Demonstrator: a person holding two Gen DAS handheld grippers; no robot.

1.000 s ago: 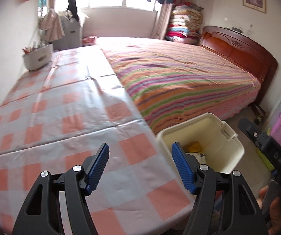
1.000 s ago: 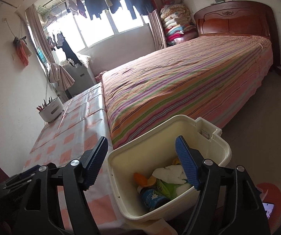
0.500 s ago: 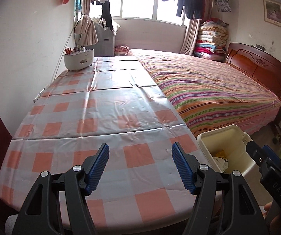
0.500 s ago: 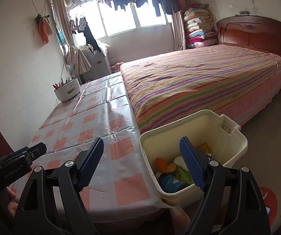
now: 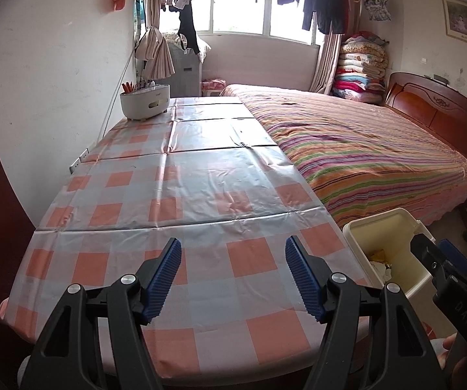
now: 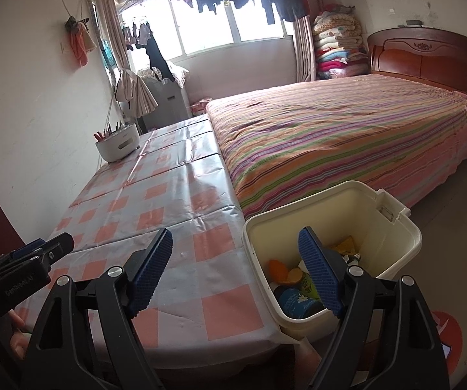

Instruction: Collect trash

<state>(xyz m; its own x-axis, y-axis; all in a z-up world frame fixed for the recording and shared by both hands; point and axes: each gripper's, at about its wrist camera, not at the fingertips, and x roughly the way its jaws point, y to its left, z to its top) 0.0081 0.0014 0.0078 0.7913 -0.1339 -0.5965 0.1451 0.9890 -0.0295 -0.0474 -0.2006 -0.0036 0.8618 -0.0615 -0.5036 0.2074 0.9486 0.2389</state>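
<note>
Hovering empty with jaws wide, both the left gripper (image 5: 233,278) and right gripper (image 6: 240,268) overlook a checked table (image 5: 184,195) beside the bin (image 6: 393,227) that holds the trash (image 6: 293,287), probably because collecting is done.

Bright window (image 5: 259,13) lights white walls and striped bed (image 5: 363,149).

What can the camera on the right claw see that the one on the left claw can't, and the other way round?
Only the right view shows the cream plastic bin's contents clearly: a dark round tub and orange scraps. Only the left view shows a framed picture on the wall. Both show the pink-checked tablecloth, the white oval caddy, the striped bed, and each open claw.
</note>
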